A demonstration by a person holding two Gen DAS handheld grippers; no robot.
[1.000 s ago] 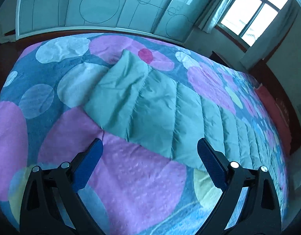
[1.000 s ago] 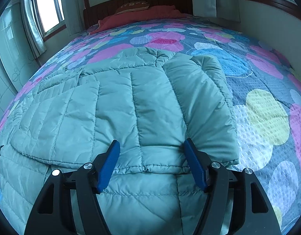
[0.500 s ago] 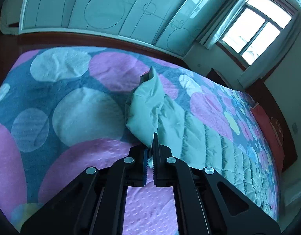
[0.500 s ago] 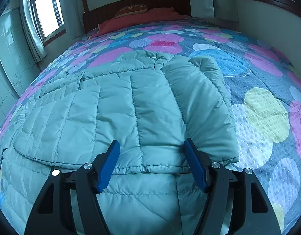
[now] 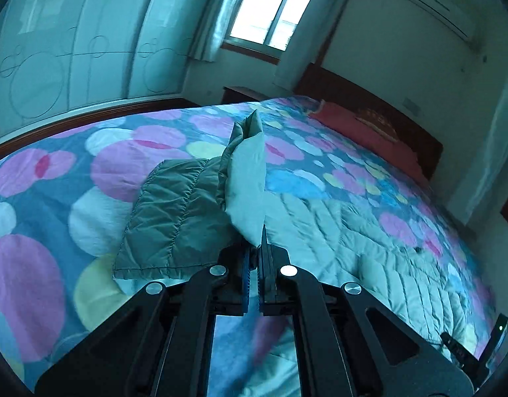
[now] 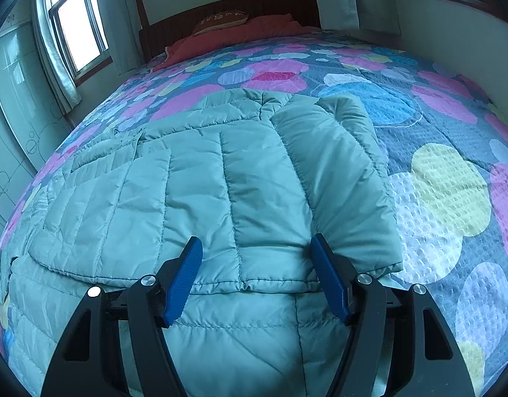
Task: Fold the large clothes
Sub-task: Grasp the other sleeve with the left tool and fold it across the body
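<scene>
A large pale green quilted down jacket (image 6: pixel 201 198) lies spread on the bed; it also shows in the left wrist view (image 5: pixel 369 231). My left gripper (image 5: pixel 255 258) is shut on the jacket's sleeve (image 5: pixel 245 182) and holds it lifted off the bed, so the sleeve's end (image 5: pixel 164 218) hangs down showing its darker underside. My right gripper (image 6: pixel 257 264) is open, its blue fingers (image 6: pixel 183 278) hovering just above the jacket body, beside the other sleeve (image 6: pixel 340 178) folded onto the front.
The bed has a spotted blue, pink and yellow cover (image 6: pixel 445 182), a red pillow (image 6: pixel 240 29) and a wooden headboard (image 6: pixel 227 10). Wardrobe doors (image 5: pixel 72 49) and a window (image 5: pixel 274 6) stand beyond the bed. A small dark device (image 5: pixel 459 350) lies at the lower right.
My left gripper closed on the sleeve, lifted it and swung it over toward the jacket body. My right gripper stayed open, nearly still.
</scene>
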